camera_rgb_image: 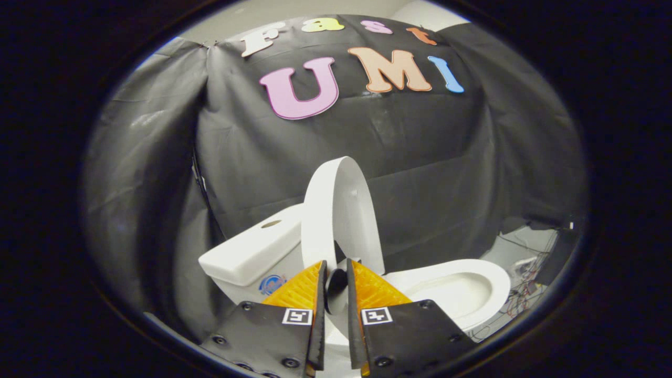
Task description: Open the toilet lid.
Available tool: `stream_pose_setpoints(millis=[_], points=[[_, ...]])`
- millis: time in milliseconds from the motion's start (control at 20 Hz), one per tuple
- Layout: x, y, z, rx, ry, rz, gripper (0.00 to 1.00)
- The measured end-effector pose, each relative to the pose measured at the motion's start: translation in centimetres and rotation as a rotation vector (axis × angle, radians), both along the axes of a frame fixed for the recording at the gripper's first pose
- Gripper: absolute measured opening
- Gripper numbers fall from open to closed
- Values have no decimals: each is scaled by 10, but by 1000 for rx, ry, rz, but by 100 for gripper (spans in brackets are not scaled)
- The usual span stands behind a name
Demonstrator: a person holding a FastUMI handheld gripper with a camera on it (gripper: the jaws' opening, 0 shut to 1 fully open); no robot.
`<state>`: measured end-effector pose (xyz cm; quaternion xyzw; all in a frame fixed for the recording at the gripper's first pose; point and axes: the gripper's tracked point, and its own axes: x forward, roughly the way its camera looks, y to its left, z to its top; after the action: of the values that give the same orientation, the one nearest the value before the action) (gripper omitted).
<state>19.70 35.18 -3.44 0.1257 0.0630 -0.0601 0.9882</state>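
The white toilet lid (338, 210) stands raised almost upright, seen nearly edge-on, between the tank and the bowl. My gripper (336, 263) is at the lid's lower rim. Its two fingers are drawn close together, and the rim runs down into the narrow gap between them, so they appear shut on it. Beyond the fingers to the right, the white seat and bowl (462, 286) lie uncovered. Part of the lid's lower edge is hidden behind the fingers.
The white tank (249, 252), with a round button recess on top, sits left of the lid. Black cloth hangs close behind and to the left. Loose cables (525, 286) lie on the pale floor right of the bowl.
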Motion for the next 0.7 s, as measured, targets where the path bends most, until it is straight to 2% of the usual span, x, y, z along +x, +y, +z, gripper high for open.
stream_pose_setpoints(millis=[350, 700], points=[[18, 48, -5, -50, 29, 112, 20], [18, 46, -3, -78, 23, 115, 20]])
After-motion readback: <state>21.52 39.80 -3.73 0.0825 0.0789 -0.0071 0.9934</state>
